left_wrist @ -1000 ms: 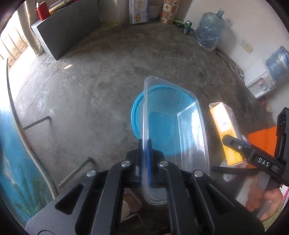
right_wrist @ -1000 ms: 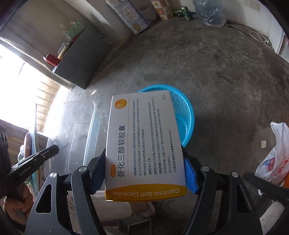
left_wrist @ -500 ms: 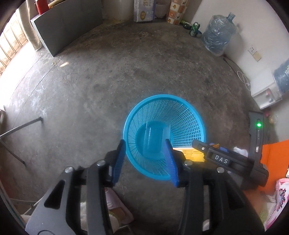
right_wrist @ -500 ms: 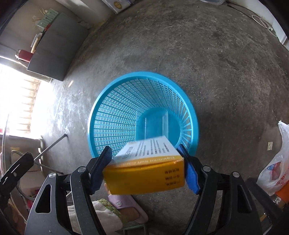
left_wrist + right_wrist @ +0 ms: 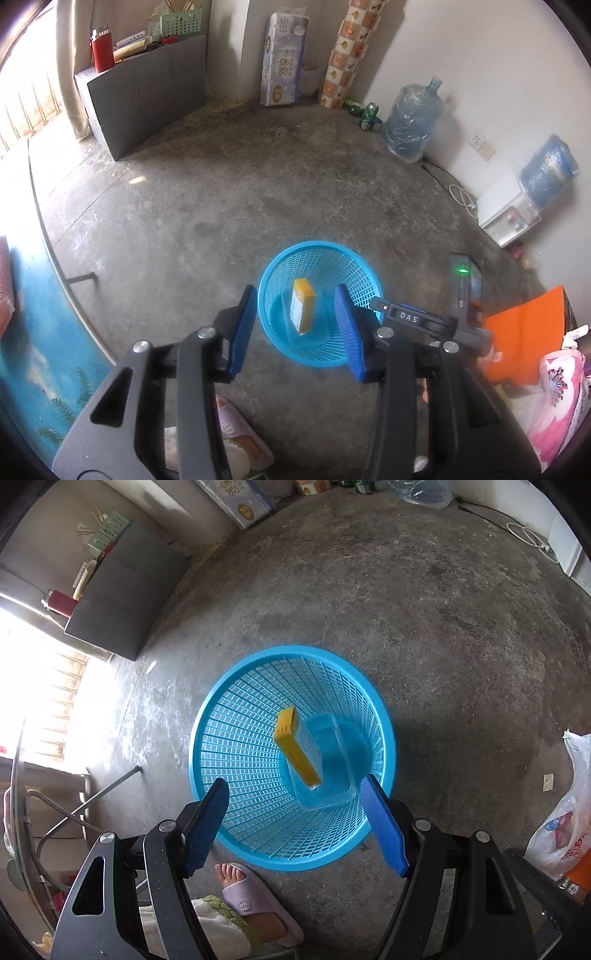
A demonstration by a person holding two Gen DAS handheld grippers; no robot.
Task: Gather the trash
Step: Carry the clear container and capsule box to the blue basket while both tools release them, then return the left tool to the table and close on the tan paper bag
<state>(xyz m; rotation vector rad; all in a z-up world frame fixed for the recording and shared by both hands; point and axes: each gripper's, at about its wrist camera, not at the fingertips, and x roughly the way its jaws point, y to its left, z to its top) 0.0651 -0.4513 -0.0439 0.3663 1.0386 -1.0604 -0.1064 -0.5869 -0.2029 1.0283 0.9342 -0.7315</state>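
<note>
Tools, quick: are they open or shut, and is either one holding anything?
Left tool: open, holding nothing.
Right tool: open, holding nothing; the box lies in the basket.

Down on the bare grey concrete floor, standing mid-room a round blue mesh basket, against the far wall a wrapped water jug, green cans and a tissue pack, off right a white plastic bag.
</note>
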